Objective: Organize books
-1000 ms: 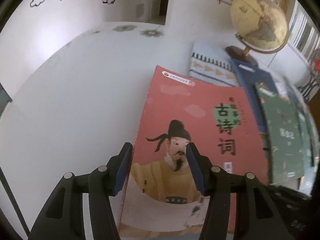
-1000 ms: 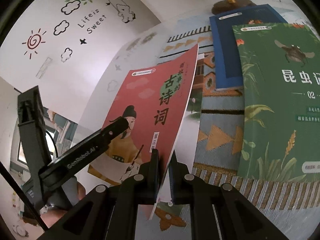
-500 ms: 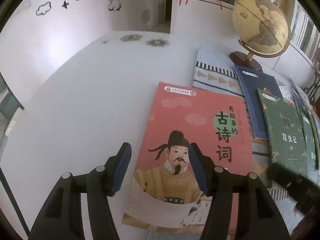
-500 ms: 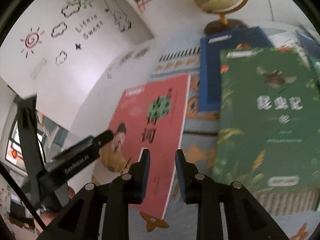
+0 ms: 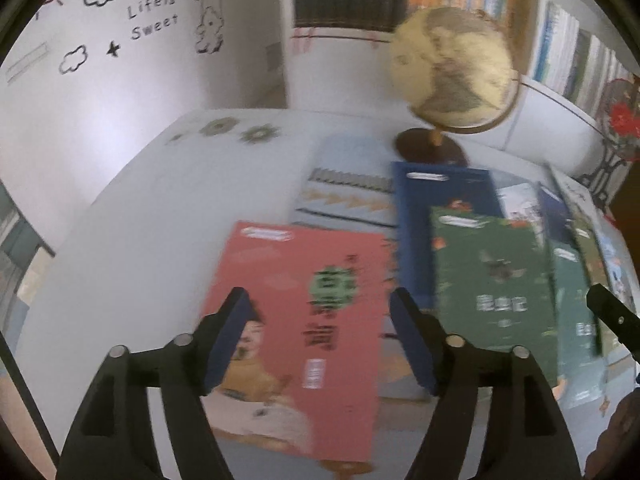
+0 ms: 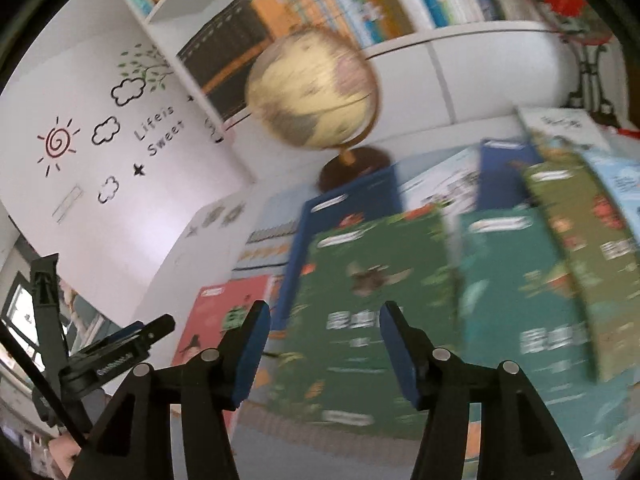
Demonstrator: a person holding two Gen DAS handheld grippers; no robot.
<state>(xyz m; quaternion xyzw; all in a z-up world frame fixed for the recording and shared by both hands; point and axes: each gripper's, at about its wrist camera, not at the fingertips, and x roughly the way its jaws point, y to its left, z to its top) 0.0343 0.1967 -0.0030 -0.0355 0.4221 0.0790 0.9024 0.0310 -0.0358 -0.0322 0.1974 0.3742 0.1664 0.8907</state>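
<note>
Pink-red book (image 5: 304,320); green book (image 6: 372,320); navy book (image 5: 436,200).

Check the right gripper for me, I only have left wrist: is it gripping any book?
Observer: No. The right gripper has its jaws opening with nothing between them; the green insect book lies beyond them.
Operator: Left gripper touching the red book?
Observer: No contact visible from right wrist: the left gripper shows just left of the red book.
Operator: What's right of the green book?
Observer: A teal book beside it, then an olive-green book.
</note>
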